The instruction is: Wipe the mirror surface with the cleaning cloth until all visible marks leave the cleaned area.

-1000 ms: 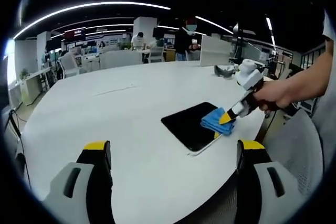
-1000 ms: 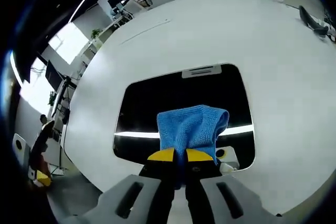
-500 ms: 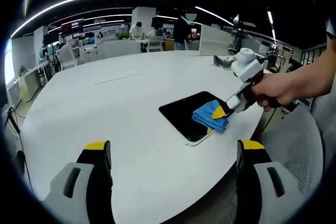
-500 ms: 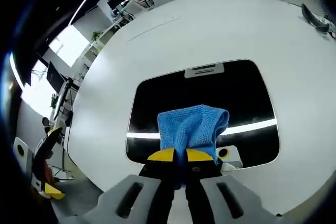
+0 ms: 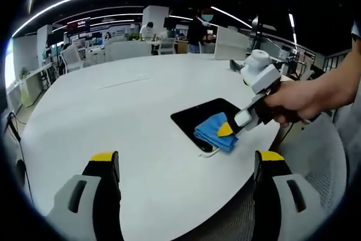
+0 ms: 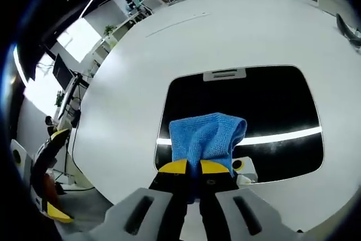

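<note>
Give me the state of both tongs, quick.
Left tongs: open, holding nothing, above the white table.
Right tongs: shut on the blue cloth, which lies on the mirror.

- Left gripper (image 5: 183, 165) is showing two black jaws capped with yellow tips, each rising from a light grey moulded shell with a dark oval slot.
- Right gripper (image 6: 193, 166) is wearing the same livery: yellow tips, black jaws, pale grey housings with dark slots.
- Seen from the left gripper view, the right gripper (image 5: 225, 131) is carrying a white body and a black handle.
- Hand (image 5: 293, 101) and forearm are showing bare.
</note>
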